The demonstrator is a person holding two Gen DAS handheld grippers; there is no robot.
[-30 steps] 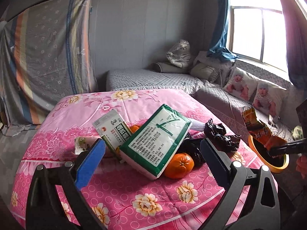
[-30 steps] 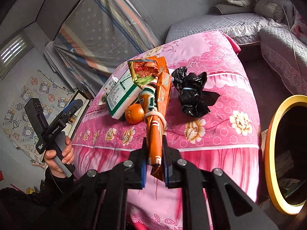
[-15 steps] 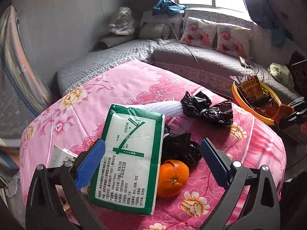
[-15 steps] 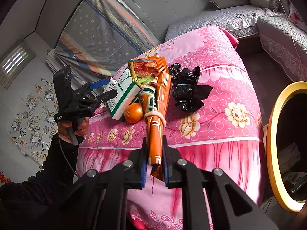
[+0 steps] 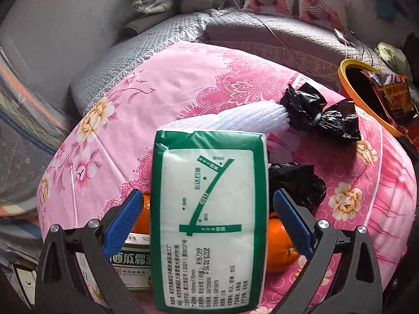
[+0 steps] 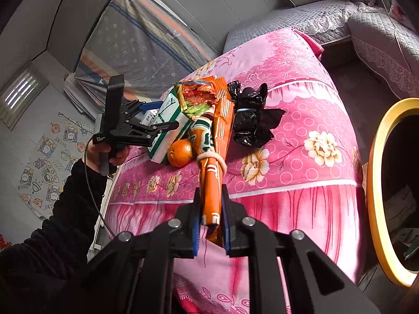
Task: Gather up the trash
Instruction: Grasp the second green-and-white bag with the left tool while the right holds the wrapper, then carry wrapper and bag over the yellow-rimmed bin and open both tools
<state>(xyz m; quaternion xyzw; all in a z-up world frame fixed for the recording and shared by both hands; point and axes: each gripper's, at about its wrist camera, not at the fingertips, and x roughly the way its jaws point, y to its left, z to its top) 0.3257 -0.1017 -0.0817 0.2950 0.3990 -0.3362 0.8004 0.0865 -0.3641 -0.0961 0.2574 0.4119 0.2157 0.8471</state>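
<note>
The left gripper [image 5: 207, 225] is spread wide around the green pack [image 5: 209, 217] on the desk [image 5: 183, 83] (pads not touching): centre, then squeeze gently. The right gripper [image 6: 210, 225] is clamped on the orange wrapper [image 6: 212, 157], beside the bin [image 6: 373, 183].

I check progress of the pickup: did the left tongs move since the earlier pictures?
Yes. In the right wrist view the left tongs came in from the left, toward the green pack on the pink cloth, open around it.

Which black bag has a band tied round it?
The far black bag, beside the white roll. The near one, by the green pack, has none showing.
</note>
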